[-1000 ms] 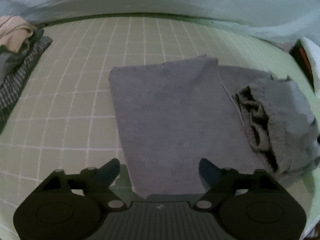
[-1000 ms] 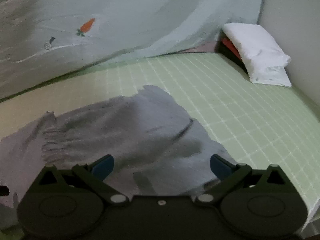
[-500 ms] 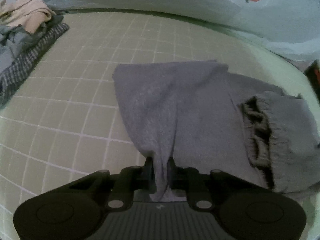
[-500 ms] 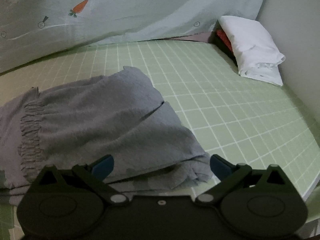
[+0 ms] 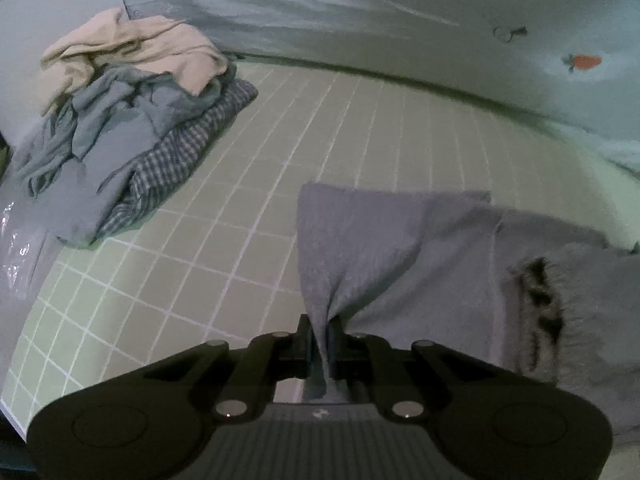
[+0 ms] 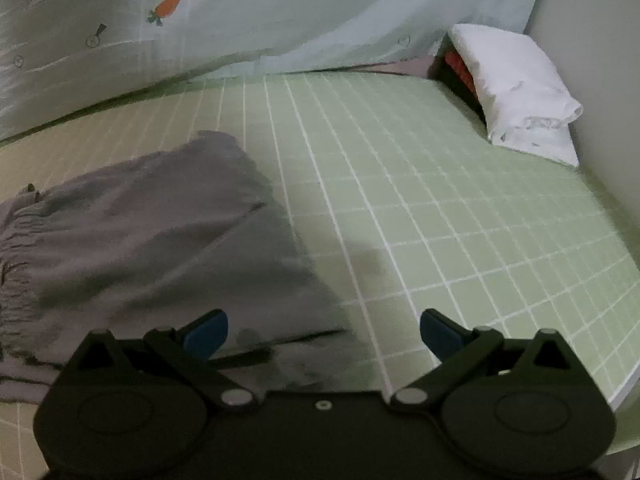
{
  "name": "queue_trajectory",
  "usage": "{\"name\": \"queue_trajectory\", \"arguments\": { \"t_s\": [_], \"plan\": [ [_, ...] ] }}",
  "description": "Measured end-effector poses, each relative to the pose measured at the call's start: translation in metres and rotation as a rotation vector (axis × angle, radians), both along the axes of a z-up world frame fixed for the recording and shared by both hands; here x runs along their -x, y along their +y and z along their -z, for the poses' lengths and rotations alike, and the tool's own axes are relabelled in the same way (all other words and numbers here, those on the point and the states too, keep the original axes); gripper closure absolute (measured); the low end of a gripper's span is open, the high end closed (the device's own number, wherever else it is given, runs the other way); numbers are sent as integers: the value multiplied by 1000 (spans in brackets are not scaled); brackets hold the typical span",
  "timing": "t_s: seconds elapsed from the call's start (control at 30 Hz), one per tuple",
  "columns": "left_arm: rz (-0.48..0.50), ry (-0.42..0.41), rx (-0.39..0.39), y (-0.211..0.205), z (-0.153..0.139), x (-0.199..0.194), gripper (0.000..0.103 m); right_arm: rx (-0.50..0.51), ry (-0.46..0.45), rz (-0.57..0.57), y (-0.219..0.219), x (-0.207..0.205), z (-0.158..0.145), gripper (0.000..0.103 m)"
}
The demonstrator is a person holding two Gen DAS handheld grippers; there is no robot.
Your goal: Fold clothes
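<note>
Grey shorts [image 5: 420, 248], one pair with a gathered elastic waistband [image 5: 540, 312], lie on the green grid-patterned sheet [image 5: 320, 128] of a bed, toward the near edge. One pile of unfolded clothes [image 5: 132, 120] sits well apart from them at the far left in the left wrist view; three garments can be counted in it: a cream one on top, a blue-grey one under it and a checked one at the bottom. One pale duvet printed with a carrot [image 6: 168, 4] is bunched along the far side of the bed, and one white pillow [image 6: 516, 88] rests in the far right corner against the wall, over something red and black that is mostly hidden. The left gripper [image 5: 320, 344] points steeply down at the sheet; its jaws have just been closing and are now clamped on a pinch of the shorts' near hem, and the cloth rises from the bed in a taut peak to the pads. The right gripper [image 6: 323, 330] also tilts downward, its two blue fingertips [image 6: 208, 332] spread wide apart with nothing gripped; it hangs over the shorts' right end, the left fingertip over grey fabric, the right one over bare sheet.
</note>
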State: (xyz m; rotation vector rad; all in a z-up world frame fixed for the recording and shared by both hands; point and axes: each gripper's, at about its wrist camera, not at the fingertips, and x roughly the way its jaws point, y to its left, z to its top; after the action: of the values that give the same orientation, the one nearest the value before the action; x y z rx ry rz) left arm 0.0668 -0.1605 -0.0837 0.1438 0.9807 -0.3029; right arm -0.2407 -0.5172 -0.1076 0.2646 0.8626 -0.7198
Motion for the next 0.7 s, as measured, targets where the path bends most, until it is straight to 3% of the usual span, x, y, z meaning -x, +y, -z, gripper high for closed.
{"name": "queue_trajectory", "arguments": {
  "t_s": [0.2, 0.4, 0.53, 0.63, 0.67, 0.7],
  "plan": [
    [102, -98, 114, -45, -45, 26, 96, -6, -13, 8, -12, 9, -1, 0],
    [366, -144, 203, -158, -75, 73, 96, 10, -20, 25, -33, 31, -6, 0],
    [593, -76, 204, -251, -49, 126, 92, 22, -17, 59, -50, 52, -8, 0],
    [649, 74, 164, -287, -21, 144, 82, 5, -24, 104, -63, 68, -8, 0],
    [642, 80, 155, -286, -19, 147, 77, -1, -28, 117, -67, 72, -7, 0],
    [626, 65, 155, -280, -21, 149, 64, 2, -33, 120, -69, 75, -8, 0]
  ]
}}
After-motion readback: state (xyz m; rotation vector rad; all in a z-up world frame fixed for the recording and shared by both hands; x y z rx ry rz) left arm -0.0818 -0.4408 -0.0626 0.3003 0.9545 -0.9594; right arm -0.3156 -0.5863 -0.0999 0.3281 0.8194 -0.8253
